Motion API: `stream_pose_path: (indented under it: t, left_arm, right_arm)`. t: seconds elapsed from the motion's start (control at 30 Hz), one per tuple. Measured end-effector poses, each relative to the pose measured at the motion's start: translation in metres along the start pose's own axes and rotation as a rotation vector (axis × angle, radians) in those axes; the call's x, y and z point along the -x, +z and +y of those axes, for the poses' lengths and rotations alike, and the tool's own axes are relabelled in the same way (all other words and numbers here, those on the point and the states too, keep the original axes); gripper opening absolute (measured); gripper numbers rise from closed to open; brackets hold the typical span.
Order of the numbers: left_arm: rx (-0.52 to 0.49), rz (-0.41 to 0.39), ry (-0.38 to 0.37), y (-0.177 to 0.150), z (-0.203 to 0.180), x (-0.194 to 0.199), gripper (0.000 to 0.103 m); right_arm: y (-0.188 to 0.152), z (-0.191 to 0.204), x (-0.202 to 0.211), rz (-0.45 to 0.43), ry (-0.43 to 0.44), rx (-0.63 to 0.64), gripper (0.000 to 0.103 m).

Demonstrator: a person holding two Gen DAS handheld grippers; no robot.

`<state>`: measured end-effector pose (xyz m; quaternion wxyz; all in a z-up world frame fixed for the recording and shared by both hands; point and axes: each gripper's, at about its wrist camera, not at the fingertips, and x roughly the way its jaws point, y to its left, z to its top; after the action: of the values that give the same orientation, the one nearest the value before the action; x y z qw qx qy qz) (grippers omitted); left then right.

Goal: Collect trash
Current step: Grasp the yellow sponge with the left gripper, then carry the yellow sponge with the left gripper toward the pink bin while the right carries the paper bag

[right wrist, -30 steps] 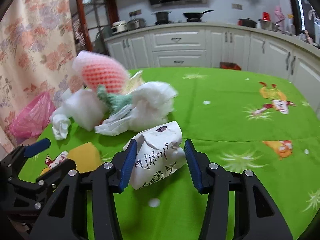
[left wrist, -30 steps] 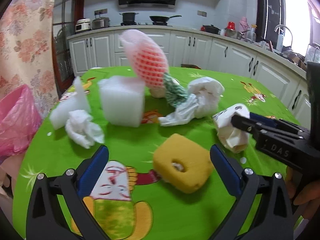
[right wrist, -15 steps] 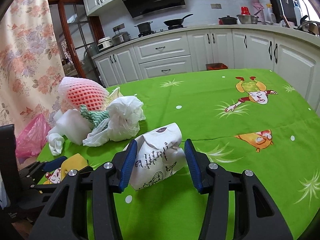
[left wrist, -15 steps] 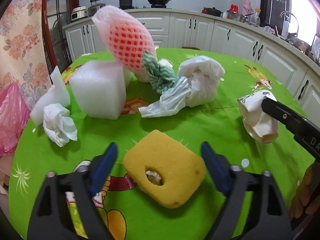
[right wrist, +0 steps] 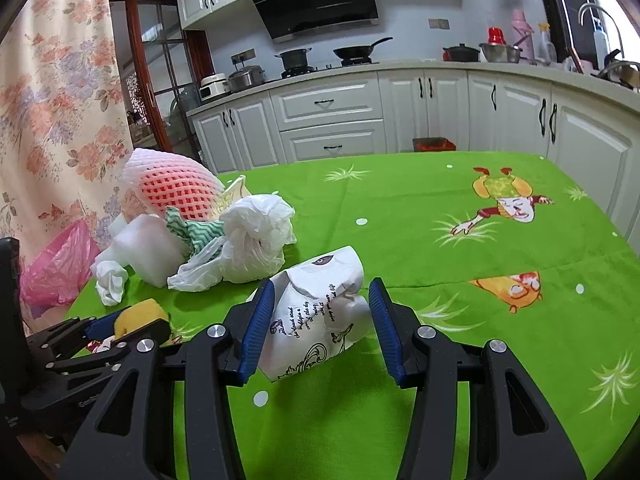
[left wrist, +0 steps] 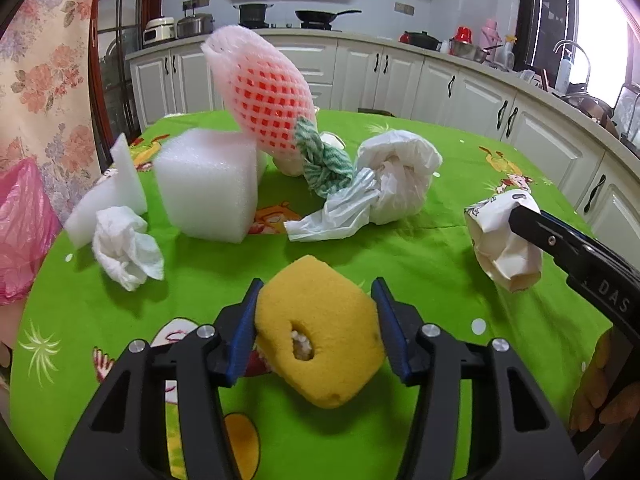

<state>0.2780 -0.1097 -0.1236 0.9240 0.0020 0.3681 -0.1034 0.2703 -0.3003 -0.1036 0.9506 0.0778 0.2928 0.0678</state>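
My left gripper (left wrist: 316, 328) is shut on a yellow sponge (left wrist: 320, 336) with a hole in it, over the green tablecloth (left wrist: 420, 256). My right gripper (right wrist: 320, 320) is shut on a crumpled white printed paper cup (right wrist: 320, 312) and holds it above the table; the cup also shows at the right in the left wrist view (left wrist: 500, 240). The left gripper with the sponge shows at the lower left of the right wrist view (right wrist: 132, 320).
Other trash lies on the table: a white foam block (left wrist: 208, 188), a pink foam fruit net (left wrist: 264, 92), a green-white cloth (left wrist: 324, 164), a white plastic bag (left wrist: 384, 188), a crumpled tissue (left wrist: 124, 248), a foam sheet (left wrist: 108, 196). A pink bag (left wrist: 20, 232) hangs left.
My left gripper has closed on the yellow sponge, which it only straddled before. My right gripper has lifted the paper cup higher and swung its view right.
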Motion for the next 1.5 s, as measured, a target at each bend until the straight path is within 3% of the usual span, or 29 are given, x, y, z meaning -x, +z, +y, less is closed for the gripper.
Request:
stream_pose_path:
  t: [0.6, 1.0, 1.5]
  left_arm:
    - [0.074, -0.095, 0.025, -0.009, 0.048, 0.045, 0.053]
    - [0.071, -0.153, 0.05, -0.018, 0.075, 0.071, 0.053]
    - [0.146, -0.253, 0.223, -0.018, 0.165, 0.117, 0.053]
  right_arm:
    - [-0.016, 0.06, 0.007, 0.033, 0.058, 0.135, 0.047]
    - [-0.014, 0.096, 0.002, 0.057, 0.1, 0.191, 0.047]
    - [0.002, 0.201, -0.018, 0.056, 0.302, 0.345, 0.047]
